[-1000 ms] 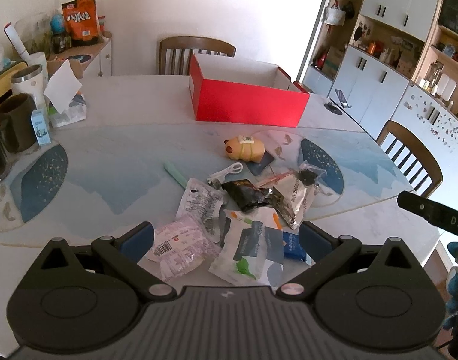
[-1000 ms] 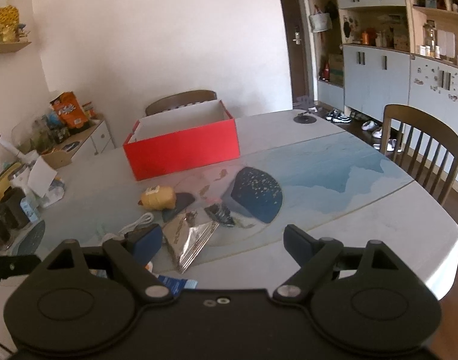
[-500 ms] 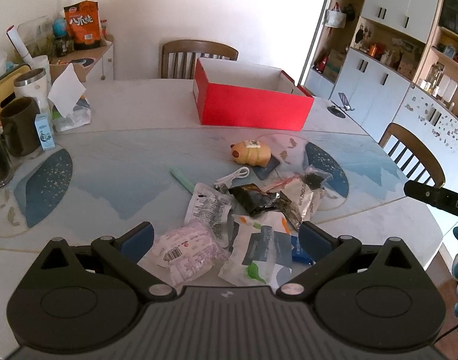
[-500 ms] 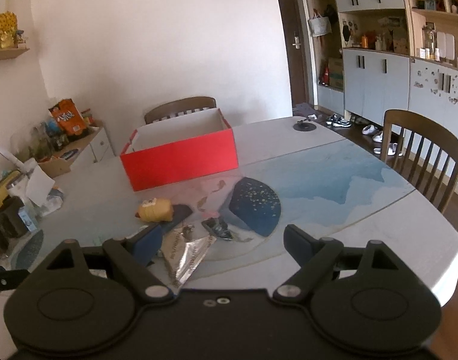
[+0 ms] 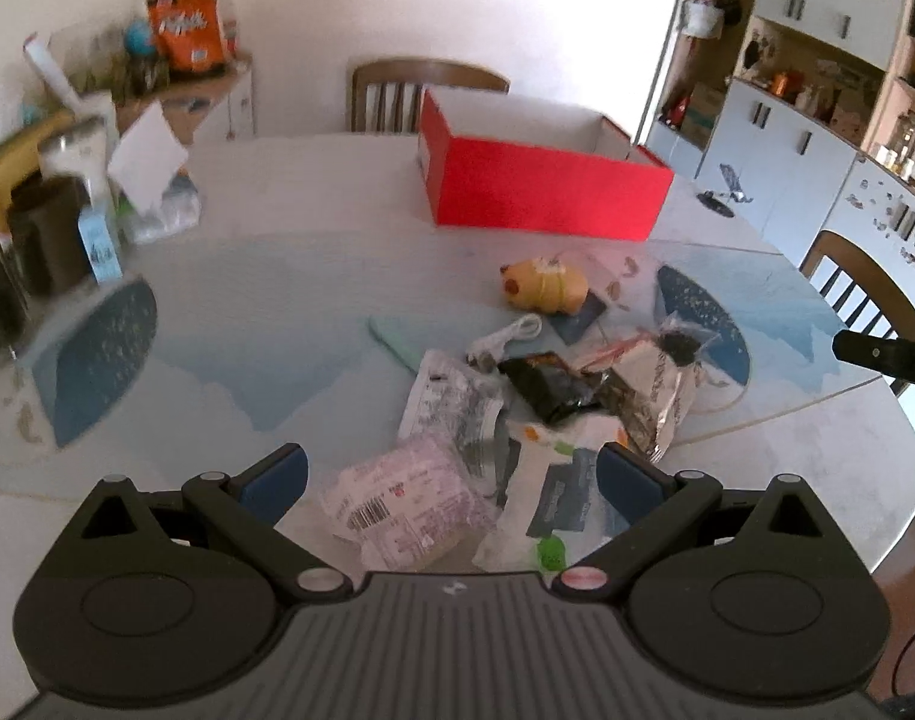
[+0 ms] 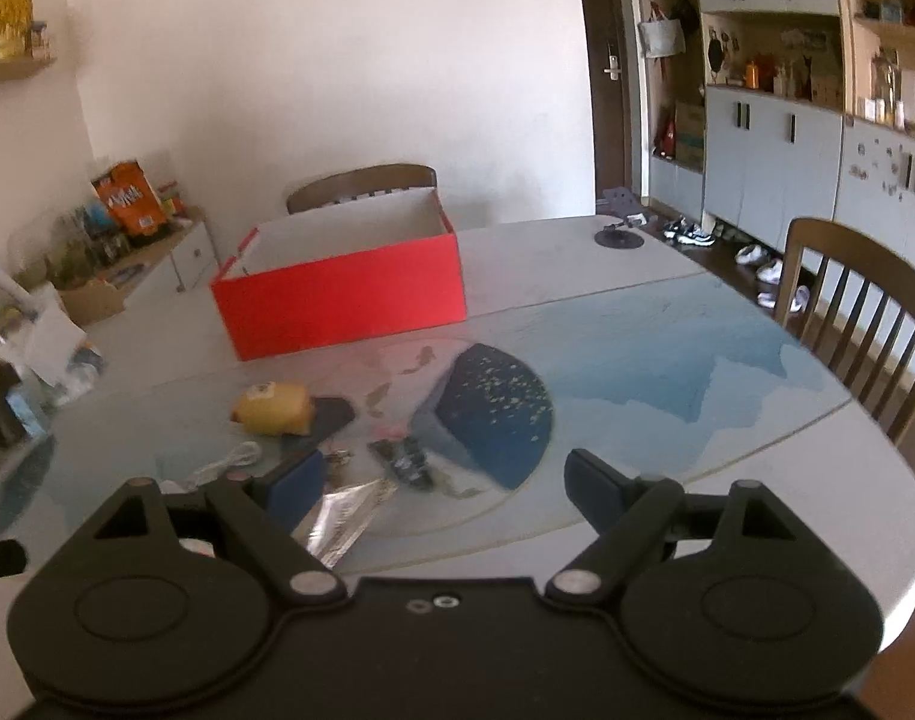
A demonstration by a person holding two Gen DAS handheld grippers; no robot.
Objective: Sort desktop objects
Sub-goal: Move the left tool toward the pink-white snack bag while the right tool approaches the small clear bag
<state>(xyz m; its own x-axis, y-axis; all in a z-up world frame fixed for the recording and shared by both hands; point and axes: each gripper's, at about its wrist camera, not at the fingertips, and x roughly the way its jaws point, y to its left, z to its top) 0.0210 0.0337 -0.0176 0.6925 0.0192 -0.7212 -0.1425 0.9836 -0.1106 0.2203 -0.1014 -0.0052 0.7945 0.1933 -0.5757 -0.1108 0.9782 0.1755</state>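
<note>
Here, crinkled wrappers (image 5: pixel 553 396) piled near yellow toy (image 5: pixel 544 286), red box (image 5: pixel 541 192) empty; both hand-held grippers (image 5: pixel 451 471) (image 6: pixel 442 480) wide, empty.

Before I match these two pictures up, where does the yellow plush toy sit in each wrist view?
Left wrist view: the yellow plush toy lies right of centre on the table, nearer than the red box.
Right wrist view: the toy lies left of centre, again nearer than the box.
Shared landmark: the red box.

Blurred clutter (image 5: pixel 79 198) at table's left edge
</note>
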